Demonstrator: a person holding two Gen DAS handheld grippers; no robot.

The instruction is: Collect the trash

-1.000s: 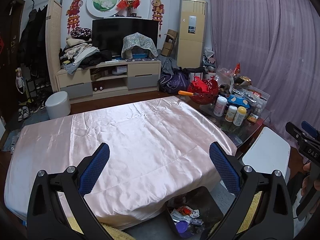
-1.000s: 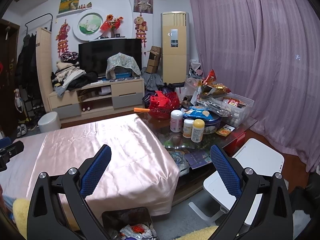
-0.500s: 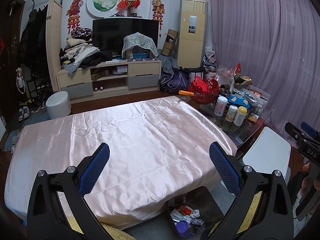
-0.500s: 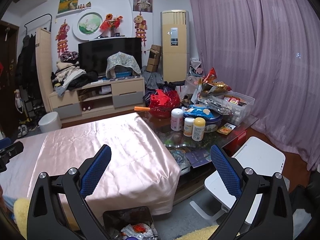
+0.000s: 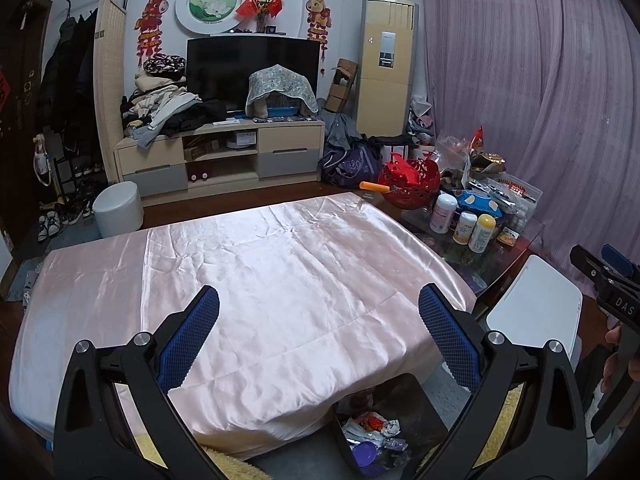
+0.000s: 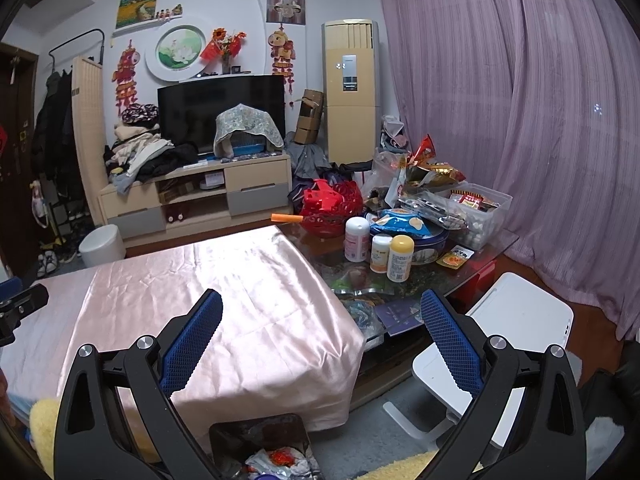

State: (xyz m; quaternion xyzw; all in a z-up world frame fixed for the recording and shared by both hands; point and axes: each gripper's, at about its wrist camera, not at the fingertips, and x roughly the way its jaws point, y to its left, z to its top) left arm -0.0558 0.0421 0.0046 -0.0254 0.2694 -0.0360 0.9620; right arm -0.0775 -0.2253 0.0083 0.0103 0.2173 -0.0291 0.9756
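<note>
My left gripper (image 5: 319, 300) hangs open above the near edge of a table draped in a pink satin cloth (image 5: 256, 272), nothing between its blue pads. A black trash bin (image 5: 384, 436) stands on the floor below the table's near right corner, holding crumpled wrappers and a purple cup. My right gripper (image 6: 321, 304) is open too, above the cloth's (image 6: 224, 304) right corner, with the same bin (image 6: 264, 444) under it. No trash shows on the cloth. The right gripper's body (image 5: 612, 292) appears at the left wrist view's right edge, a hand on it.
A glass coffee table (image 6: 472, 264) to the right carries bottles (image 6: 400, 256), snack bags, a red basket (image 6: 332, 208) and a clear box. A white stool (image 6: 500, 344) stands beside it. Beyond are a TV stand (image 5: 220, 152), a white round bin (image 5: 118, 208) and purple curtains.
The right wrist view has tipped slightly downward and nearer, showing a little more of the bin. The left wrist view is nearly unchanged. Both grippers stay open.
</note>
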